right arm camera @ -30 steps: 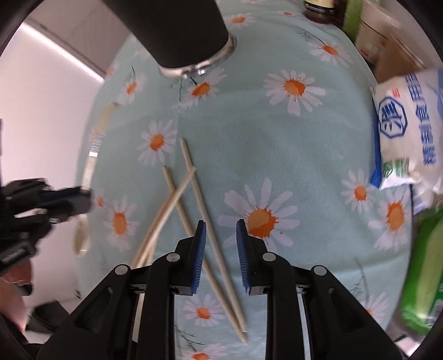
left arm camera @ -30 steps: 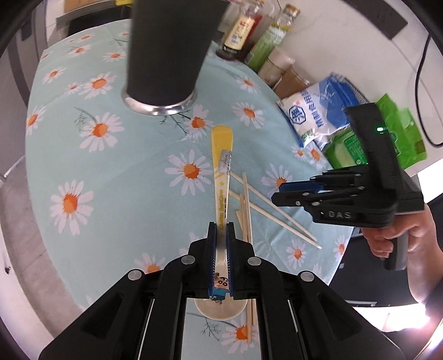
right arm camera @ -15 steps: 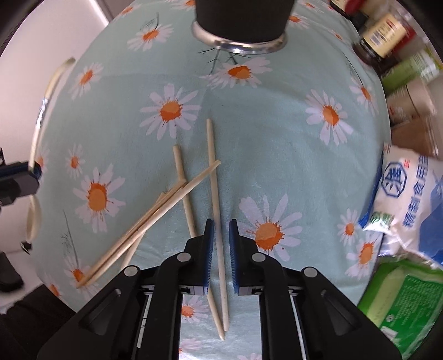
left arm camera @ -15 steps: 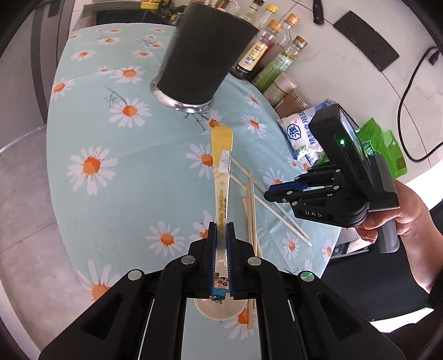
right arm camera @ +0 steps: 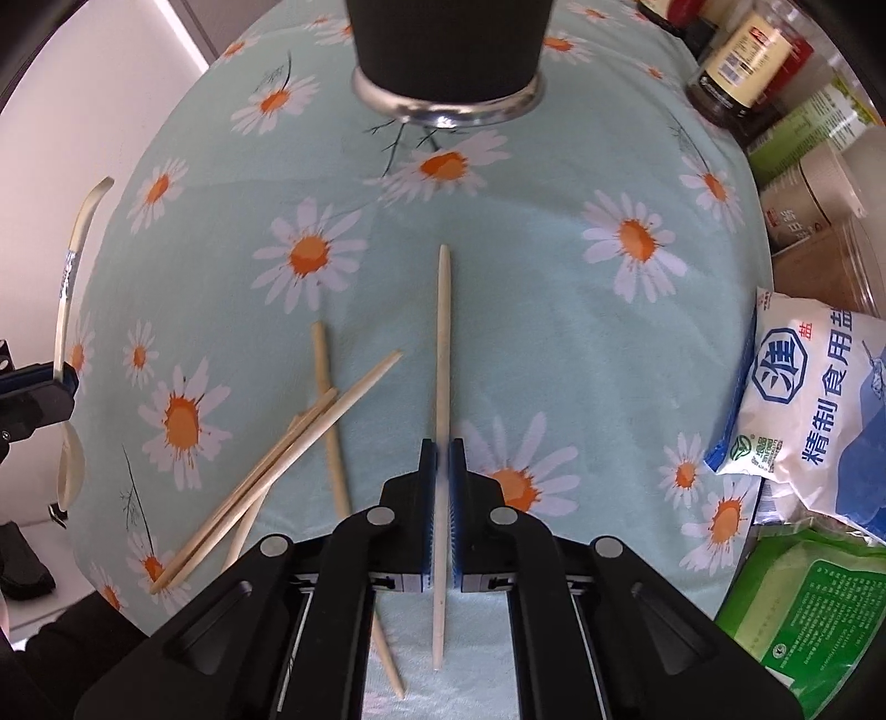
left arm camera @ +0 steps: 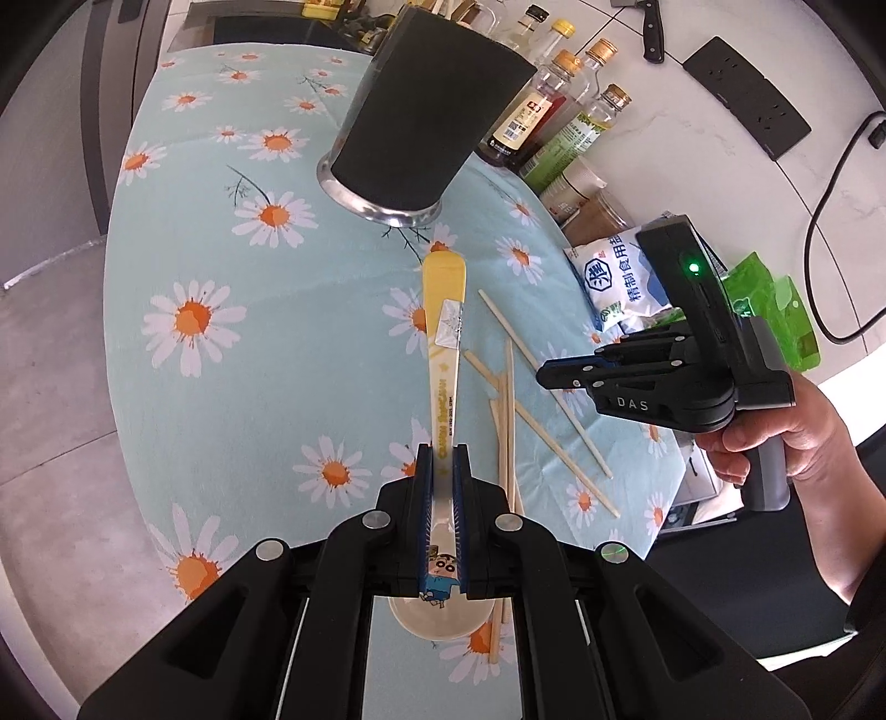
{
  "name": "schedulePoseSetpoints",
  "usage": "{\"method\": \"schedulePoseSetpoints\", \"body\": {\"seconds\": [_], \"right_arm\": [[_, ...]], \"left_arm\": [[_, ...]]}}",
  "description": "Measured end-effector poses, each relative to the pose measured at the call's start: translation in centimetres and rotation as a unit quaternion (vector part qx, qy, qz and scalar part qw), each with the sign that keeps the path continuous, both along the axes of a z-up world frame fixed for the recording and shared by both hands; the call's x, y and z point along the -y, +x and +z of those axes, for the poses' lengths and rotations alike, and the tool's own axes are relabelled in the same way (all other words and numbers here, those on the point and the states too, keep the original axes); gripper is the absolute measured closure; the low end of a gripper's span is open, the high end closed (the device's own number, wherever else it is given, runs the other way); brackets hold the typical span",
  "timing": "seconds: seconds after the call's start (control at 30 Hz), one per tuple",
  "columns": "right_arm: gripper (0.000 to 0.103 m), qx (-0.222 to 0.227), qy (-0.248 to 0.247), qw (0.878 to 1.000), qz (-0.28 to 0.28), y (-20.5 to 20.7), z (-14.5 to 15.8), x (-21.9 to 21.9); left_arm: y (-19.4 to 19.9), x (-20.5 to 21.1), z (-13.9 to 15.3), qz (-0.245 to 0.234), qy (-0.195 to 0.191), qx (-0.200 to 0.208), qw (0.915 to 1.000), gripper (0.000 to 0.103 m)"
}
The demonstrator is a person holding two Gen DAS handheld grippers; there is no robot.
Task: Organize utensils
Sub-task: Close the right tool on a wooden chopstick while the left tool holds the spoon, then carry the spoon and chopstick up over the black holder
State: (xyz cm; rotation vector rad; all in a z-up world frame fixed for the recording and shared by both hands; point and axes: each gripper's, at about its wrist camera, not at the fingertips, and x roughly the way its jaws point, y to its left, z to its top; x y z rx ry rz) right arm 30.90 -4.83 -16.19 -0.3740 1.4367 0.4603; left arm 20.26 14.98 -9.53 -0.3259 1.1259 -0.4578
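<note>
My left gripper [left arm camera: 443,459] is shut on a yellow and white spoon [left arm camera: 444,343], held above the table with its handle pointing toward the black utensil cup [left arm camera: 426,116]. My right gripper [right arm camera: 442,451] is shut on one wooden chopstick [right arm camera: 443,332], which points at the black cup [right arm camera: 448,50]. Several more chopsticks [right arm camera: 310,426] lie crossed on the cloth to its left. In the left wrist view the right gripper [left arm camera: 554,372] hovers over the chopsticks [left arm camera: 509,399]. The spoon also shows at the left edge of the right wrist view [right arm camera: 72,266].
The table has a light blue daisy cloth [left arm camera: 221,277]. Sauce bottles [left arm camera: 531,116] and jars stand behind the cup. A white salt bag [right arm camera: 819,410] and a green packet [right arm camera: 803,609] lie at the right edge.
My right gripper has closed on one chopstick and lined up with the cup. My left gripper has lifted higher and back with the spoon.
</note>
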Motion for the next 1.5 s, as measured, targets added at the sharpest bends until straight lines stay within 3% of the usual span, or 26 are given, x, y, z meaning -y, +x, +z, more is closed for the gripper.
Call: {"method": "schedulePoseSetpoints", "body": {"seconds": [0.17,0.3,0.6,0.97,1.2,1.5], "right_arm": [[0.098,0.032,0.043,0.999,0.006,0.2,1.4,1.6],[0.098,0.033,0.107,0.994,0.001,0.5,2.9,3.3],[0.098,0.064,0.211,0.975,0.036,0.6,7.4,3.9],[0.098,0.124,0.311,0.939,0.08,3.1,13.4,3.3],[0.097,0.143,0.377,0.914,0.044,6.8,15.7,4.2],[0.097,0.163,0.416,0.894,0.023,11.1,17.8,3.5]], "left_arm": [[0.9,0.8,0.7,0.013,0.02,0.004,0.9997,0.097],[1.8,1.8,1.9,0.023,0.033,0.02,0.999,0.097],[3.7,3.5,5.8,0.069,0.052,0.07,0.9938,0.097],[6.4,4.2,10.3,0.112,0.051,0.136,0.983,0.097],[9.2,4.8,12.1,0.111,0.052,0.168,0.9782,0.097],[13.8,3.4,14.2,0.148,0.028,0.203,0.9674,0.097]]}}
